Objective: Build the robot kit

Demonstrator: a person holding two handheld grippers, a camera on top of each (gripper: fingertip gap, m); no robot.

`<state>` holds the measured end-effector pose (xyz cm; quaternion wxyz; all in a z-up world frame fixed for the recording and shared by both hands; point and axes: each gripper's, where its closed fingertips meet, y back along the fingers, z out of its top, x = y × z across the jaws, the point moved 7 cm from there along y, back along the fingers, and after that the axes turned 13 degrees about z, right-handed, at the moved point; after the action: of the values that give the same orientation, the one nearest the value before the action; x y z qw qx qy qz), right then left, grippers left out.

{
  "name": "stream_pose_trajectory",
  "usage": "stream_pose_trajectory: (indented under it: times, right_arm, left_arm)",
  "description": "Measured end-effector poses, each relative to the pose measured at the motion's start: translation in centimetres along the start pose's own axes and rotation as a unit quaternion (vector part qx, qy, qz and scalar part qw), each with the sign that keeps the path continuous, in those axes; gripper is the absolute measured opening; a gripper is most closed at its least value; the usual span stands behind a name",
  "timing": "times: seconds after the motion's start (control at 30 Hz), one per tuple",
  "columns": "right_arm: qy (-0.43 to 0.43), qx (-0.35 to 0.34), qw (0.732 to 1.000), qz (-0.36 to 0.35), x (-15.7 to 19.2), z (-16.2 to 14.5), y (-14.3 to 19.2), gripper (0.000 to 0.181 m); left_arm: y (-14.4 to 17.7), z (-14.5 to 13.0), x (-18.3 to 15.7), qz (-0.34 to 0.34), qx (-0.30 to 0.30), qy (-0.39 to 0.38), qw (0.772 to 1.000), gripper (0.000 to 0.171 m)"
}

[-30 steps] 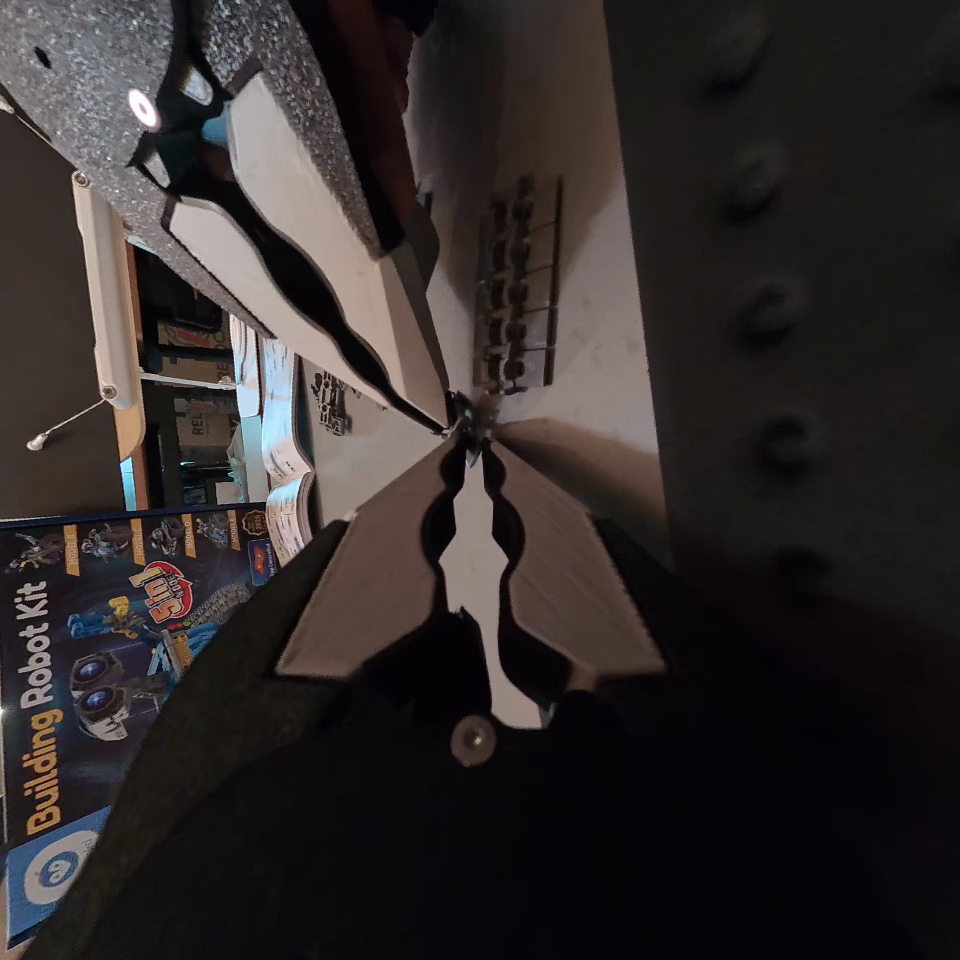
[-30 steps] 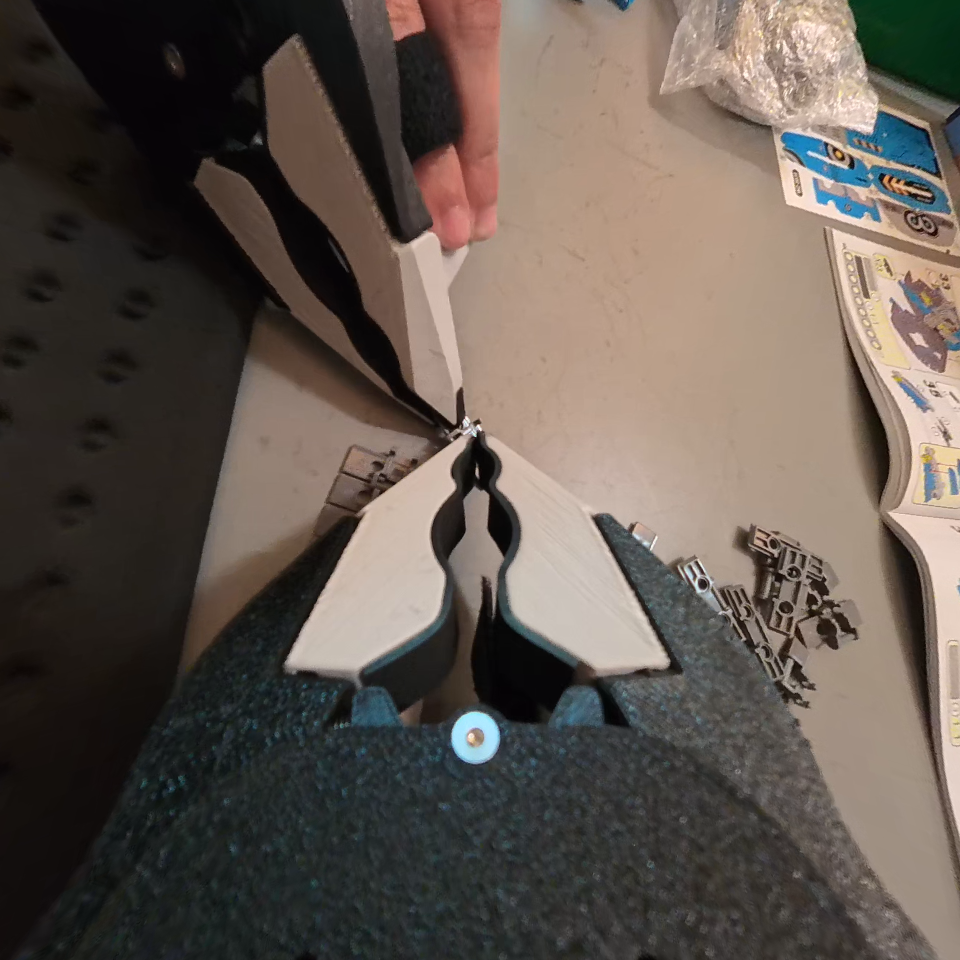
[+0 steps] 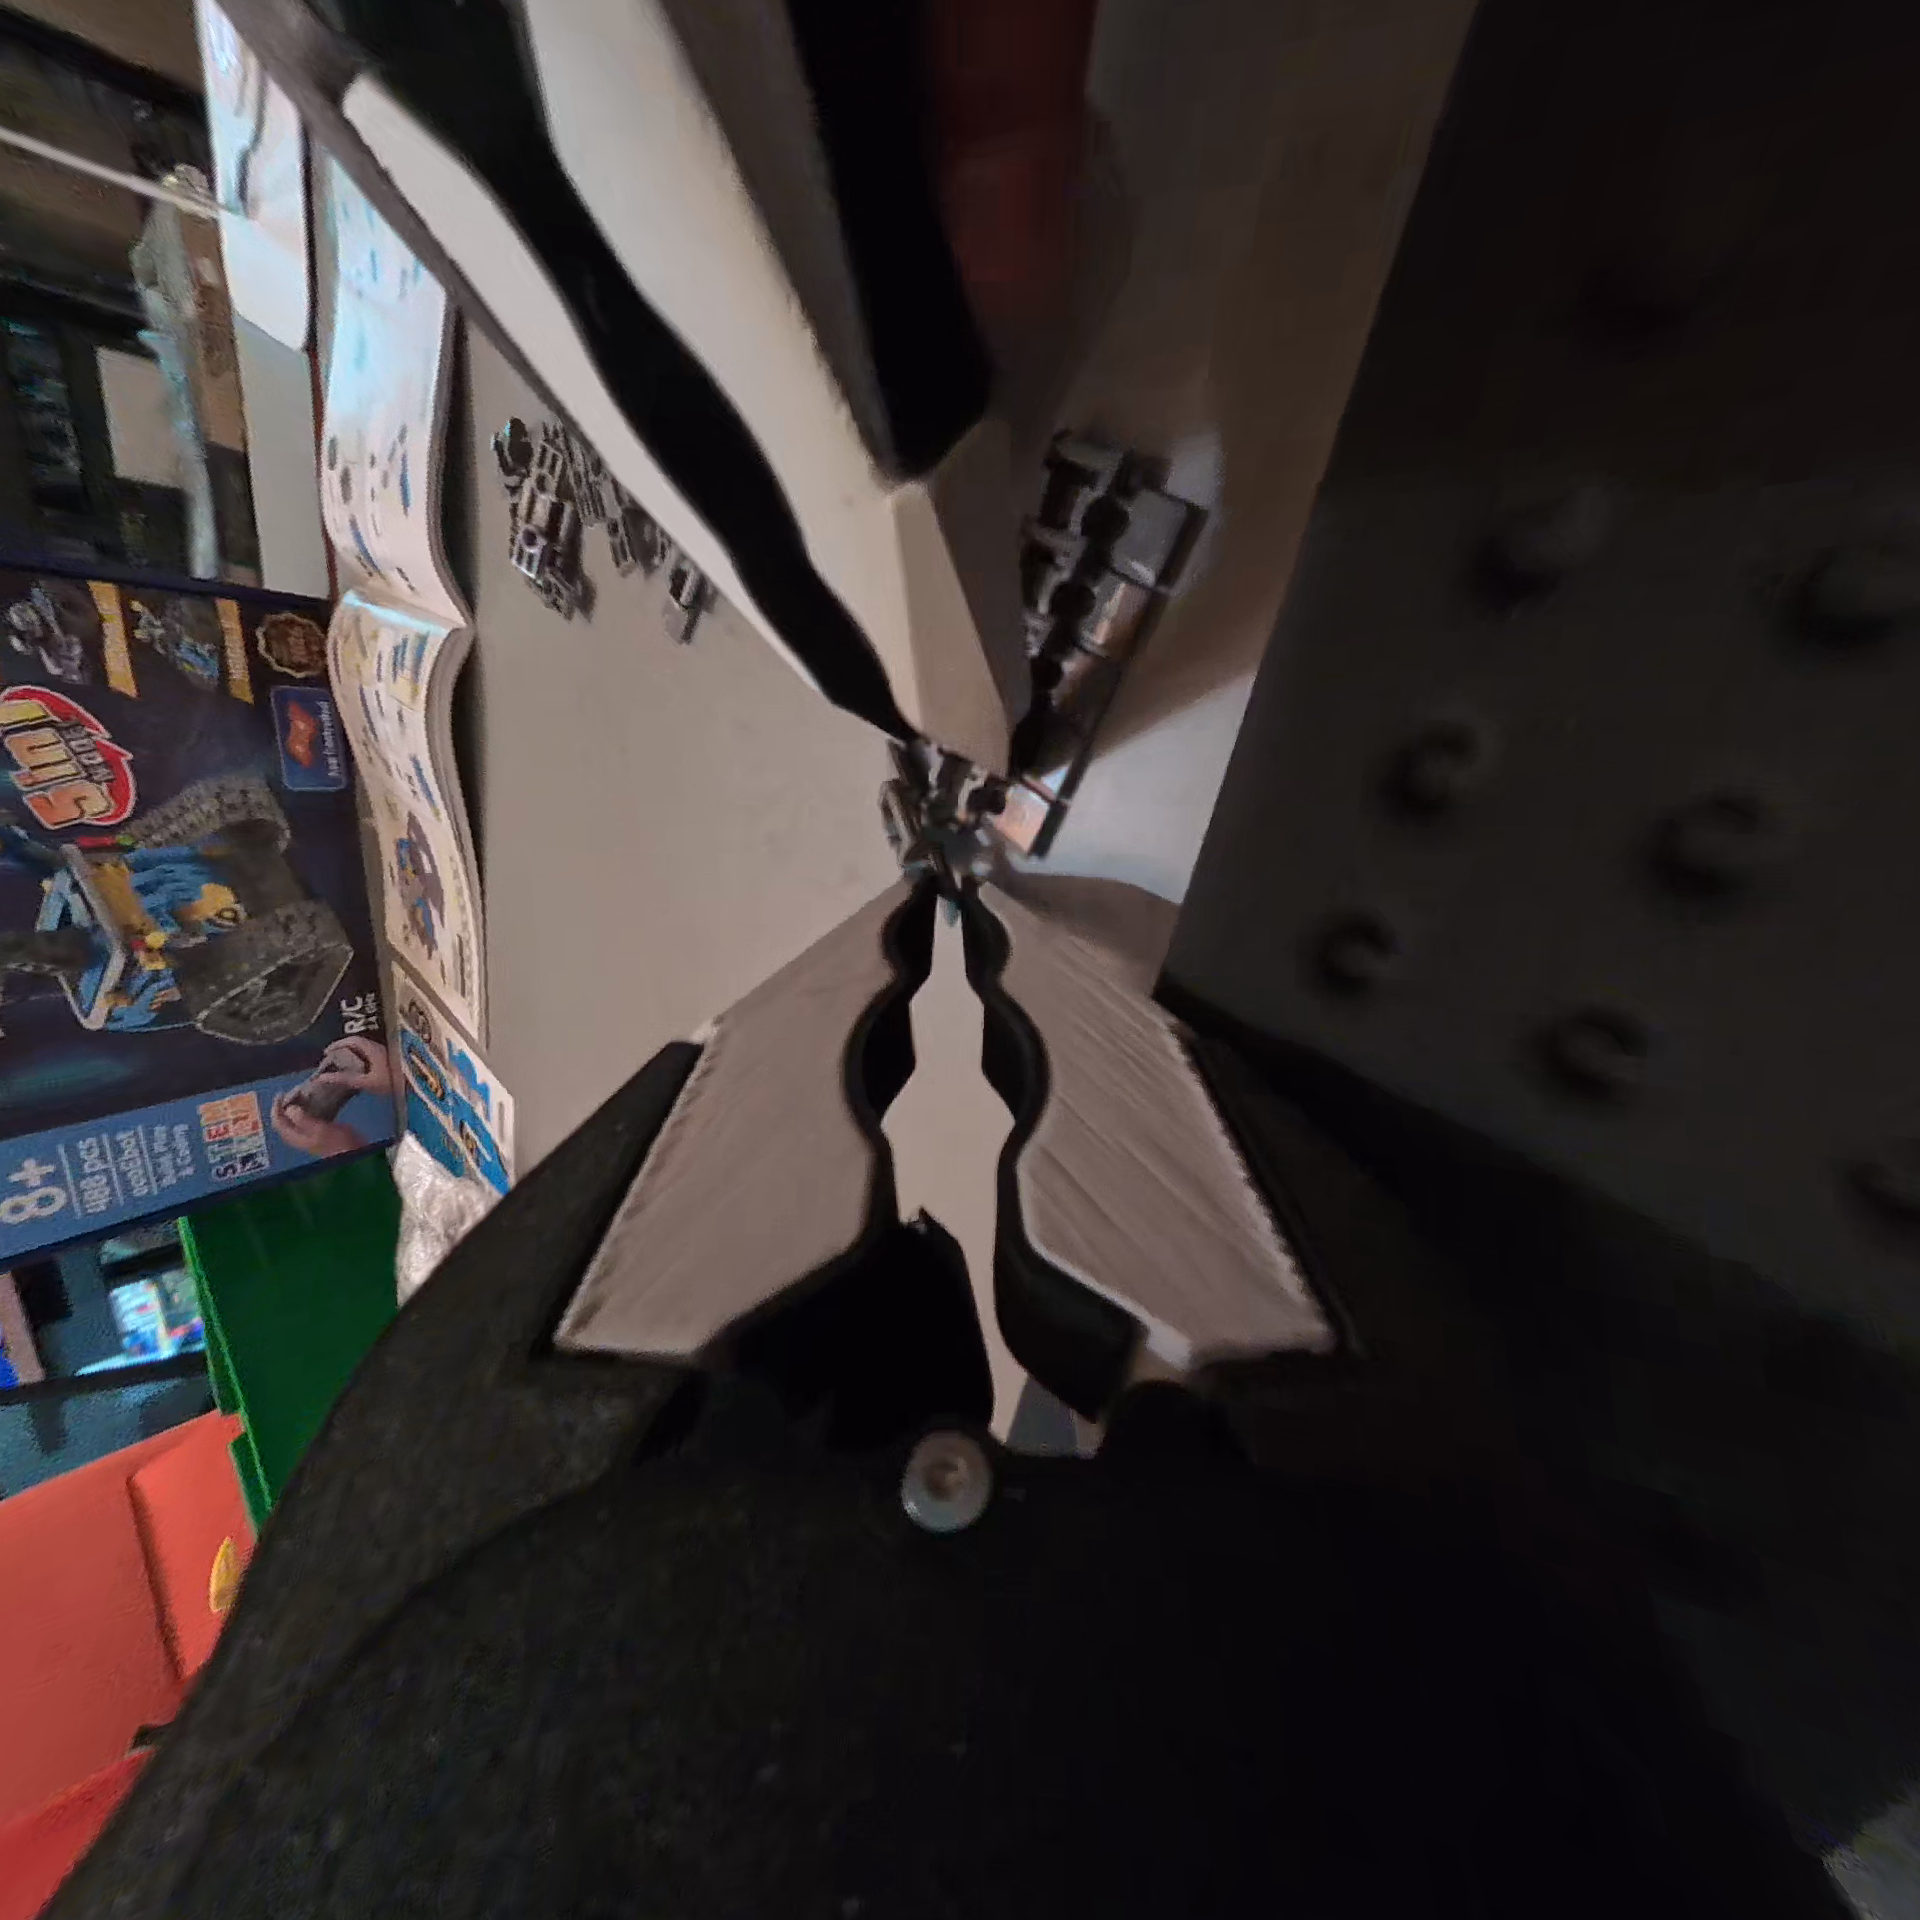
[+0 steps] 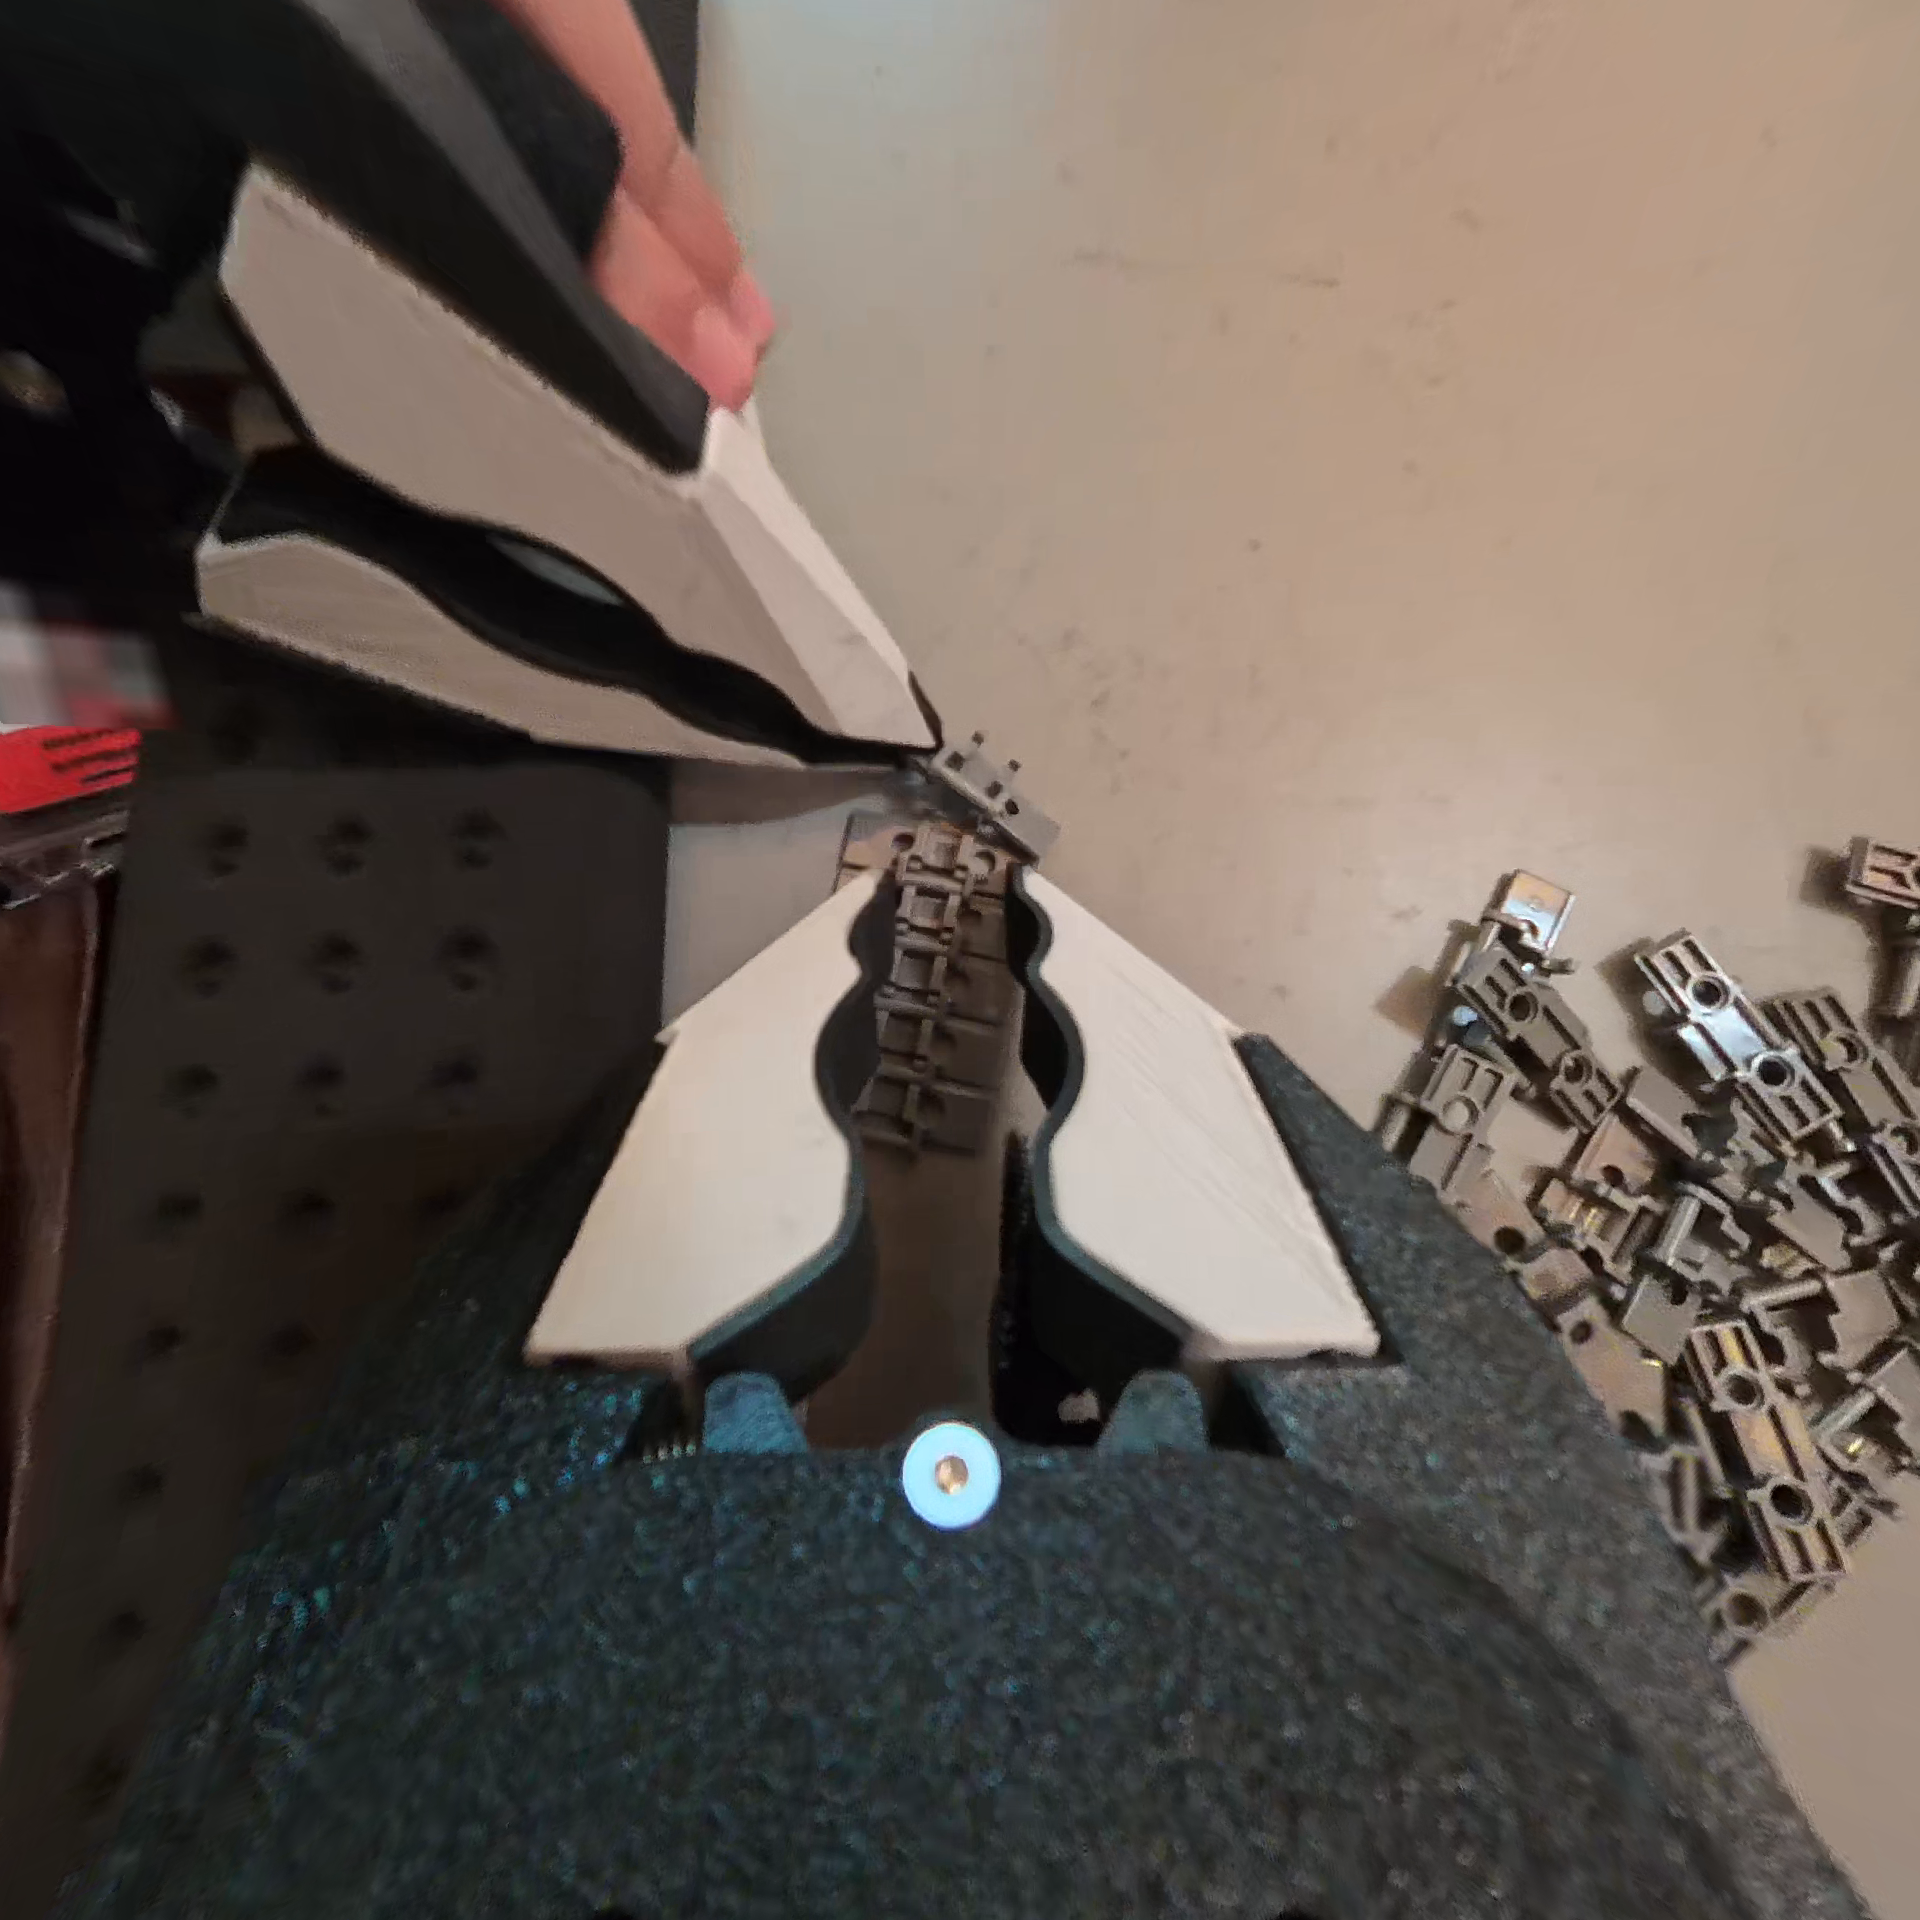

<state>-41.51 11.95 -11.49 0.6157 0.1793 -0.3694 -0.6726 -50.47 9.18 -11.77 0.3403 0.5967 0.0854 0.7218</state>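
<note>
The right gripper [image 4: 951, 868] has its white fingers nearly together at the tips, pinching the top end of a grey track chain [image 4: 930, 1023] of linked plastic pieces; the chain hangs down between the fingers toward the gripper body. The left gripper [image 3: 940, 896] is closed at its tips on a single grey track link [image 4: 982, 795], which sits right at the top end of the chain. The two grippers meet tip to tip there, and the blur makes it hard to say whether link and chain are already joined or only touching. In the right wrist view the left gripper [image 4: 914, 750] comes in from the upper left, with a person's hand [image 4: 691, 281] wrapped around its dark handle.

Below them lies a pale grey worktop [image 4: 1403, 416]. A loose pile of grey track links [image 4: 1683, 1226] lies just right of the right gripper. A dark studded baseplate [image 4: 343, 1039] lies along the worktop's left side, just beside the grippers. A second short strip of joined links [image 3: 1117, 582] lies on the worktop close by the baseplate. Farther off along the worktop's edge are an open instruction booklet [image 3: 410, 665], a sticker sheet [image 3: 457, 1101], and a dark blue toy kit box [image 3: 177, 904] standing behind them.
</note>
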Motion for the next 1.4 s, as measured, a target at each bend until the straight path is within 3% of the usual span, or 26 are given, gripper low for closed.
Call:
stream_pose_trajectory:
  times: [0.73,0.83,0.9,1.0,1.13,1.27,1.4]
  right_arm:
    - [-0.041,-0.013,0.999,-0.004,-0.5,-0.2,0.2,0.018]
    - [-0.036,-0.013,0.999,-0.003,-0.5,-0.2,0.2,0.017]
    - [-0.032,-0.013,0.999,-0.001,-0.5,-0.2,0.2,0.018]
    - [-0.03,-0.014,0.999,0.003,-0.6,-0.3,0.2,0.017]
    - [-0.029,-0.013,0.999,0.004,-0.5,-0.3,0.2,0.018]
    - [-0.028,-0.015,0.999,0.006,-0.6,-0.3,0.2,0.017]
    - [-0.031,-0.02,0.999,0.01,-0.7,-0.3,0.3,0.018]
  left_arm:
    - [0.6,1.0,-0.1,-0.014,0.013,-0.019,1.0,0.01]
    - [1.5,0.4,0.9,-0.069,-0.019,0.022,0.997,0.014]
    - [1.1,-0.6,2.3,-0.135,-0.051,0.091,0.985,0.017]
    - [-1.0,-2.3,3.9,-0.248,-0.091,0.189,0.946,0.029]
    - [-3.0,-2.4,4.1,-0.35,-0.138,0.244,0.894,0.029]
    - [-4.1,-2.2,3.7,-0.343,-0.146,0.218,0.902,0.027]
    - [-3.9,-2.1,3.6,-0.323,-0.173,0.186,0.912,0.01]
